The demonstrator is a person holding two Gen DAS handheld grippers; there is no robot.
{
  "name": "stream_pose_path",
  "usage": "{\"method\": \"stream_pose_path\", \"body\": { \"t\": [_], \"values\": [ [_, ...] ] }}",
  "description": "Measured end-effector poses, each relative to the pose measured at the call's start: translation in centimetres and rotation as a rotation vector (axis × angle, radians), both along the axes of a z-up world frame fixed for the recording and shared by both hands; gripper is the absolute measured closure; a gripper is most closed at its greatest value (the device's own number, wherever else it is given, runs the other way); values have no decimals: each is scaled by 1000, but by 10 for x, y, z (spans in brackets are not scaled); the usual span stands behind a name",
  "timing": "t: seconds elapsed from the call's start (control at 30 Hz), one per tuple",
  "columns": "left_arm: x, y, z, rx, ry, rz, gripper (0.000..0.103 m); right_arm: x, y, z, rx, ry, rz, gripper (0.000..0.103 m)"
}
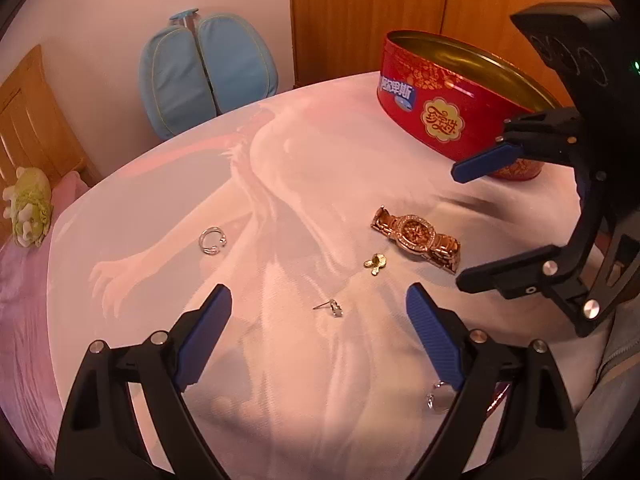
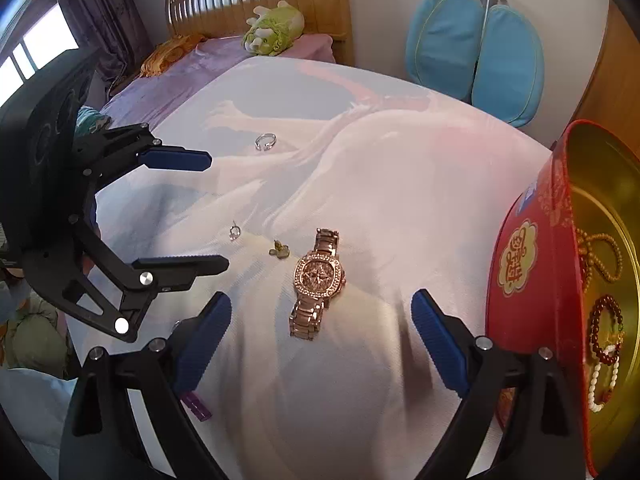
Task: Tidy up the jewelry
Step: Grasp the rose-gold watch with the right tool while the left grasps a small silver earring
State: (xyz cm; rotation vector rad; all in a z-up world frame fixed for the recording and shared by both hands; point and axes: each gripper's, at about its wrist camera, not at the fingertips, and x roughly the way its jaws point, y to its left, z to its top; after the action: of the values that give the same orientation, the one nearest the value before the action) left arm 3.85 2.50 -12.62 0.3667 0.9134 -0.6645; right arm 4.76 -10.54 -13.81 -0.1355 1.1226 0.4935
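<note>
The rose-gold metal wristwatch (image 2: 318, 280) lies on the white printed cloth (image 2: 400, 200), between and ahead of the right gripper (image 2: 322, 322) fingertips, untouched. Both right and left gripper (image 1: 320, 308) stand wide, empty.

A rose-gold metal wristwatch (image 2: 317, 280) with a glossy link band and a stone-studded bezel lies on the smooth matt printed cloth table cover (image 1: 160, 184). Just beside the watch sits a small shiny gold-coloured metal charm (image 1: 375, 263); farther from it, a polished silver metal ring (image 1: 211, 239). Near the watch stands an oval red tin box (image 1: 444, 96), glossy lacquered outside, brassy metal inside. The gripper pads (image 1: 210, 332) are ribbed matt blue plastic.
</note>
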Motion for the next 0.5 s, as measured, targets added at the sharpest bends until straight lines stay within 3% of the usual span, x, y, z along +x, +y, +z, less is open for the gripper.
{"method": "stream_pose_path", "body": {
  "t": [0.1, 0.17, 0.43, 0.5],
  "values": [
    [-3, -5, -5, 15, -6, -45, 23, 2, 1, -8, -20, 14, 0, 24],
    [-3, -7, -9, 23, 10, -73, 40, 1, 1, -9, -13, 16, -1, 24],
    [-3, -7, -14, 28, -1, -138, 40, -1, 2, -11, -9, -2, -38, 27],
    [-4, -7, -14, 13, 10, -164, 50, -3, 5, -10, -21, -19, -33, 32]
  ]
}}
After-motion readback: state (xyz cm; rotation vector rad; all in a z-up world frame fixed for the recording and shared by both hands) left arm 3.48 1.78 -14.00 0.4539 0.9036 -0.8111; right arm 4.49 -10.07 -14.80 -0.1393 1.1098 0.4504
